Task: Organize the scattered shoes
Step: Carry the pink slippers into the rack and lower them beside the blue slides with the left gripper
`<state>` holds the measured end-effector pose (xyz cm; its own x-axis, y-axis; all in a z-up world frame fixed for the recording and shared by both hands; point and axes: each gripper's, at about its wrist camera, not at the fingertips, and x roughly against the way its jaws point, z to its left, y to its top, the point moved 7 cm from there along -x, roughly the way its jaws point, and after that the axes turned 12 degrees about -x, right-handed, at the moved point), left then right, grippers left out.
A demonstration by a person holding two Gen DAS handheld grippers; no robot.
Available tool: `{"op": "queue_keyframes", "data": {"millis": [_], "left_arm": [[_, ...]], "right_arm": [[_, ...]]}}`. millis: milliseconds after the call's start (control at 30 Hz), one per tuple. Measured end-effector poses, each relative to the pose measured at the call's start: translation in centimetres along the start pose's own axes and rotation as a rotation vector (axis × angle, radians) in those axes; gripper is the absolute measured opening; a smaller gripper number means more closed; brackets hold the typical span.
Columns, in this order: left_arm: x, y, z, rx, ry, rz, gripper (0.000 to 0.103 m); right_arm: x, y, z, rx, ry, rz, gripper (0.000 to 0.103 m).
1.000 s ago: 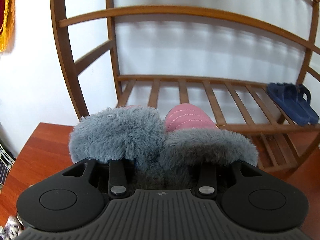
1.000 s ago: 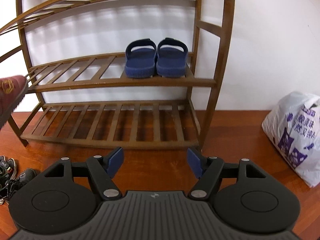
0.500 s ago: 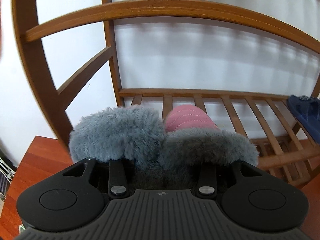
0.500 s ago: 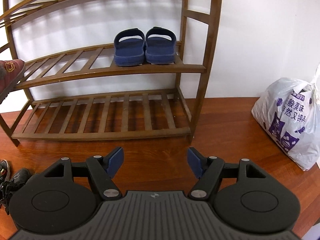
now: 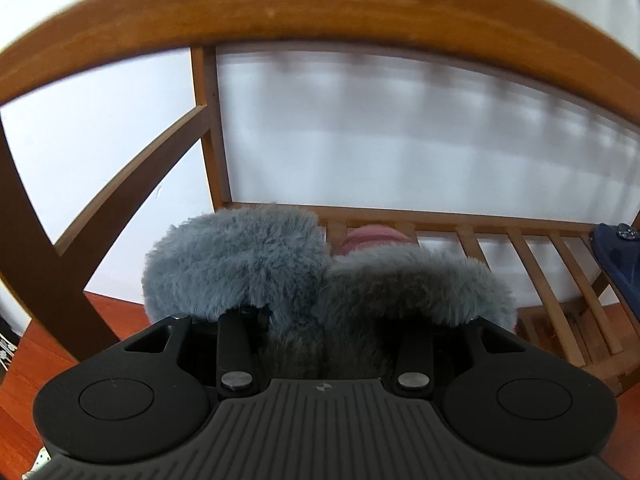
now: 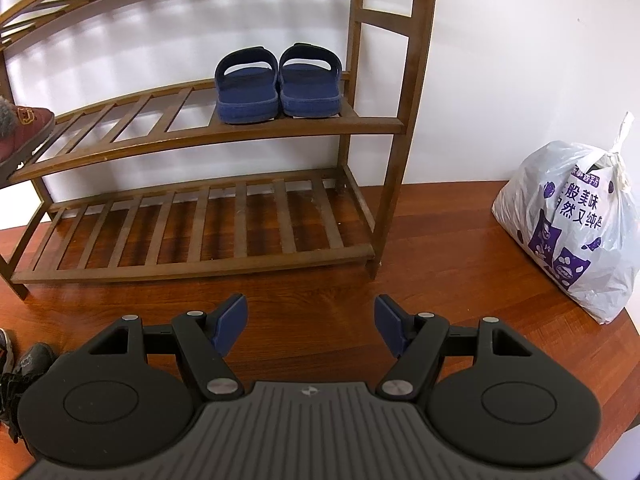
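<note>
My left gripper [image 5: 324,312] is shut on a pair of pink slippers with grey fur cuffs [image 5: 320,272]; its fingertips are hidden in the fur. The slippers' toes reach over the left end of the slatted middle shelf [image 5: 480,220] of the wooden shoe rack. In the right wrist view the same slippers [image 6: 24,132] show at the left edge, over that shelf [image 6: 200,136]. A pair of navy slides [image 6: 276,80] stands at the shelf's right end. My right gripper [image 6: 310,320] is open and empty above the floor in front of the rack.
A curved rail of the rack [image 5: 320,12] passes close above the left gripper. A tied white plastic bag [image 6: 572,220] sits on the wooden floor to the right of the rack. Dark sneakers [image 6: 20,368] lie on the floor at the left. The bottom shelf [image 6: 192,240] holds nothing.
My left gripper has moved forward with the slippers, under the rack's upper rail and onto the left end of the middle shelf. The right gripper has shifted slightly, staying open.
</note>
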<state>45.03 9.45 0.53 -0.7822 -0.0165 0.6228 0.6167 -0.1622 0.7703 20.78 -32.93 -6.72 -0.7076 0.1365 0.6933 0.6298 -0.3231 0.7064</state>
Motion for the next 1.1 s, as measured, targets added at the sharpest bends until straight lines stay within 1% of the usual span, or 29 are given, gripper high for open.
{"op": "queue_keyframes", "data": {"millis": [67,100,133,167,200,367,500,633,833,933,1000,1100], "left_arm": [[0.0,0.0,0.0,-0.003,-0.002,-0.001,0.048],[0.0,0.0,-0.1,-0.009,-0.001,-0.003,0.051],[0.1,0.0,-0.1,-0.015,0.004,-0.008,0.054],[0.2,0.1,0.0,-0.019,0.011,-0.013,0.064],[0.3,0.1,-0.1,-0.022,0.007,-0.014,0.067],[1.2,-0.1,-0.1,-0.008,-0.01,-0.009,0.073],[3.2,-0.4,-0.1,-0.011,-0.01,-0.032,0.08],[5.4,-0.7,0.1,-0.037,0.005,-0.06,0.08],[9.2,-1.9,0.1,-0.028,0.029,-0.109,0.08],[11.0,-2.8,-0.3,-0.031,0.034,-0.119,0.081],[11.3,-3.1,-0.6,-0.018,0.023,-0.112,0.081],[10.6,-4.4,-0.9,0.014,0.006,-0.088,0.08]], "right_arm": [[-0.1,-0.1,0.1,-0.003,-0.003,0.004,0.076],[-0.2,-0.2,0.1,-0.003,-0.002,0.006,0.076],[-0.2,-0.2,0.2,-0.004,-0.002,0.009,0.076],[-0.3,-0.3,0.3,-0.004,-0.002,0.013,0.076],[-0.5,-0.4,0.4,-0.005,0.0,0.019,0.076],[-0.6,-0.8,0.9,-0.005,0.011,0.029,0.076],[-0.4,-0.9,1.4,-0.004,0.027,0.028,0.076],[-0.3,-0.9,1.9,0.003,0.044,0.026,0.076],[0.1,-0.9,2.7,0.021,0.07,0.021,0.077],[0.3,-0.9,3.1,0.029,0.083,0.018,0.077],[0.4,-1.0,3.3,0.034,0.091,0.018,0.077],[0.5,-1.1,3.6,0.042,0.098,0.02,0.077]]}}
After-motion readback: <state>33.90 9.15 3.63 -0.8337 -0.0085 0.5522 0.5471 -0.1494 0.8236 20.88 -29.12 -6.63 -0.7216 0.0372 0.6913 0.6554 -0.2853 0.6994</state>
